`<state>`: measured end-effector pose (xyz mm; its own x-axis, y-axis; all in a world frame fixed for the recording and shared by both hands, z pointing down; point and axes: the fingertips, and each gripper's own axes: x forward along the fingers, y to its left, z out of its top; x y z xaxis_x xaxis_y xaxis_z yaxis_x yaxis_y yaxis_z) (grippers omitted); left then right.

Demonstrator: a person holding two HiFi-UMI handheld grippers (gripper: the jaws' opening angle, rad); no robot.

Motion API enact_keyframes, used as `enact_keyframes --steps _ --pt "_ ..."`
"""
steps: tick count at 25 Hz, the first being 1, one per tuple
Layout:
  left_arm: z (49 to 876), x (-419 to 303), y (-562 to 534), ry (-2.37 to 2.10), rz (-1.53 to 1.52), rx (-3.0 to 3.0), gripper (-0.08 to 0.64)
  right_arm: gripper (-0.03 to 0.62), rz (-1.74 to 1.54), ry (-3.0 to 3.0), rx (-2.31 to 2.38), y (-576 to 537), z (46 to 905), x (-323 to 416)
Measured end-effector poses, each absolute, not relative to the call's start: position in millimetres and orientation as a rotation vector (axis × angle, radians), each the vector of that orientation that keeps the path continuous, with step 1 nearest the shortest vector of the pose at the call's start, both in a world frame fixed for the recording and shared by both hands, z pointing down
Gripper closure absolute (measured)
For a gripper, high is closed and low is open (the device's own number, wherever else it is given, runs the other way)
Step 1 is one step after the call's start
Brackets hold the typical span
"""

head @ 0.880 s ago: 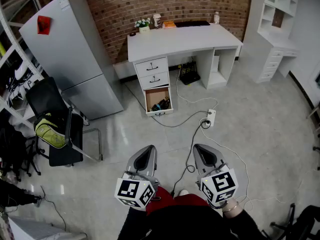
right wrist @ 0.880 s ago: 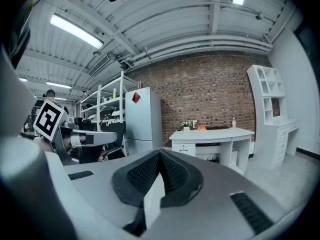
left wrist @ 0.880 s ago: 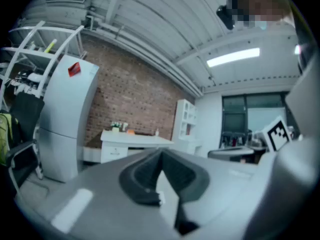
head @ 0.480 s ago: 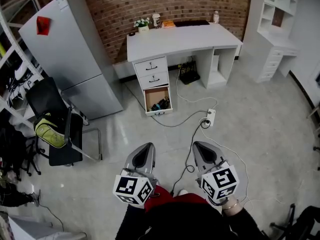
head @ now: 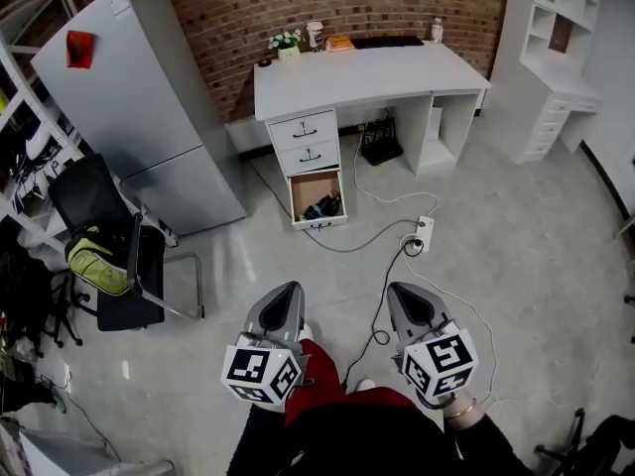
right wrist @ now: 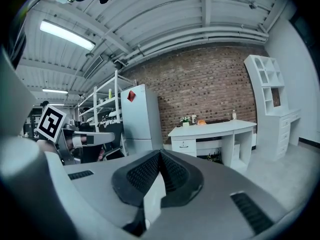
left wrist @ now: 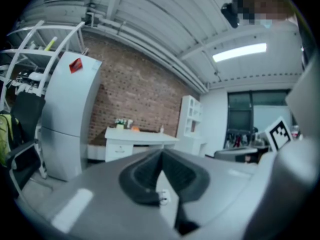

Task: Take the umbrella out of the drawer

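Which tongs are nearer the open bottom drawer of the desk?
Left, slightly. The left tongs sit almost straight below the open drawer in the head view; the right tongs are off to its right. Both are far from it.

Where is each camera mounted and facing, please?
Head view: person's head, steeply down at desk and open drawer; left gripper, right gripper, clothing show.
Left gripper view: on left gripper, along shut jaws toward desk; right gripper at right.
Right gripper view: on right gripper, along shut jaws toward desk; left gripper at left.
All share the desk and fridge.
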<state>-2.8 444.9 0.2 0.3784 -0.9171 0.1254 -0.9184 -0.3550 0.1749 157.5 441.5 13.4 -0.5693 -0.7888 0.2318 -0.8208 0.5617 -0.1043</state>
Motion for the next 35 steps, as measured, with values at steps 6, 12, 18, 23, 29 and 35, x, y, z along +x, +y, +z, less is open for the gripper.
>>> enact_keyframes --steps 6,12,18,23,29,35 --pt "14 -47 378 -1.640 -0.010 2.399 0.557 0.594 0.340 -2.598 1.396 384 29 134" --pt "23 -91 289 -1.580 0.034 2.440 0.557 0.594 0.392 -2.533 1.458 301 38 96" --pt "28 -135 211 -1.519 0.089 2.474 0.557 0.594 0.439 -2.512 1.465 222 40 34" --pt "33 -168 170 -1.486 0.087 2.485 0.557 0.594 0.437 -2.498 1.447 186 43 -9" --pt "40 -196 141 -1.496 0.092 2.470 0.557 0.594 0.450 -2.458 1.468 157 52 -19" --pt "54 -205 112 -1.483 0.173 2.454 0.557 0.594 0.486 -2.397 1.541 125 58 -3"
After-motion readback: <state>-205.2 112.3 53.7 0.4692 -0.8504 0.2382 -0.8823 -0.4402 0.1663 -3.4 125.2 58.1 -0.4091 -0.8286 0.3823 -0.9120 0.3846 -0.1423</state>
